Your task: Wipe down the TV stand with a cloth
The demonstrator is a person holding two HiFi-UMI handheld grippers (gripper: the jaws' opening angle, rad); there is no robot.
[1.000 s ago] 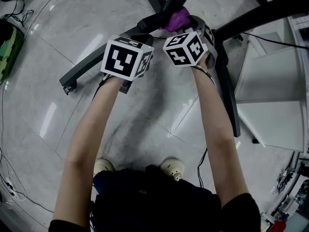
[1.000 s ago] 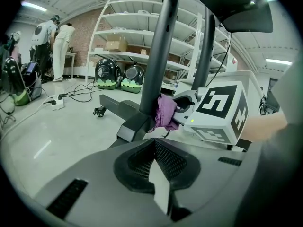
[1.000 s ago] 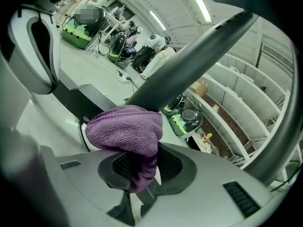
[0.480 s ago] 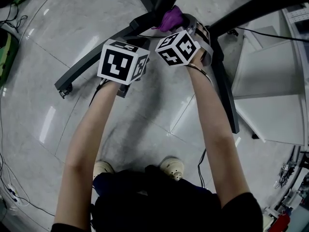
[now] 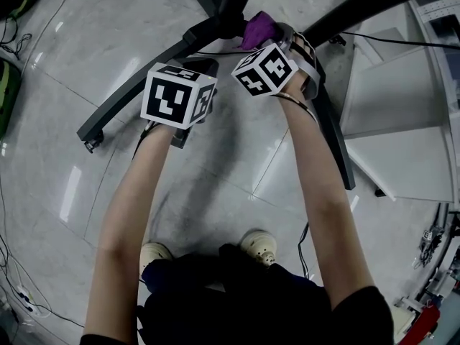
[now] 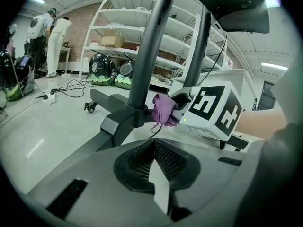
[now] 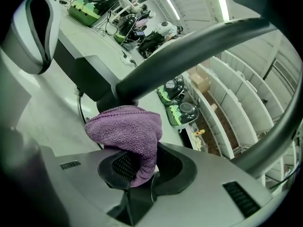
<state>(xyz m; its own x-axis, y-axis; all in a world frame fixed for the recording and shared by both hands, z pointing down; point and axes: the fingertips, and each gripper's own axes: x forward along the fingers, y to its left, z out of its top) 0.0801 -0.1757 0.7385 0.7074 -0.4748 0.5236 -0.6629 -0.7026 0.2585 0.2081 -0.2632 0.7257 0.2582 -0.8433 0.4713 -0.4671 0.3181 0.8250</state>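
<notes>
The black TV stand has a low leg (image 5: 136,95) running out left, another leg (image 5: 334,142) on the right, and an upright pole (image 6: 147,56) rising from the hub. My right gripper (image 7: 137,174) is shut on a purple cloth (image 7: 125,126), which sits beside the base of the slanting pole (image 7: 189,51). In the head view the cloth (image 5: 260,29) lies at the hub, just beyond the right gripper (image 5: 277,38). The left gripper (image 6: 158,174) is shut on nothing and hovers left of the hub, facing the cloth (image 6: 163,110). From above, the left gripper (image 5: 205,67) mostly hides under its marker cube.
A white cabinet (image 5: 402,121) stands close on the right. Cables (image 5: 14,279) trail over the tiled floor at left. A caster (image 5: 90,144) ends the left leg. White shelving (image 6: 142,27), green bags (image 6: 100,63) and two people (image 6: 45,37) are further off.
The right gripper and the cloth have slid slightly left along the stand's hub. The head view has shifted, so the stand's legs sit higher and further left. The left gripper has barely moved.
</notes>
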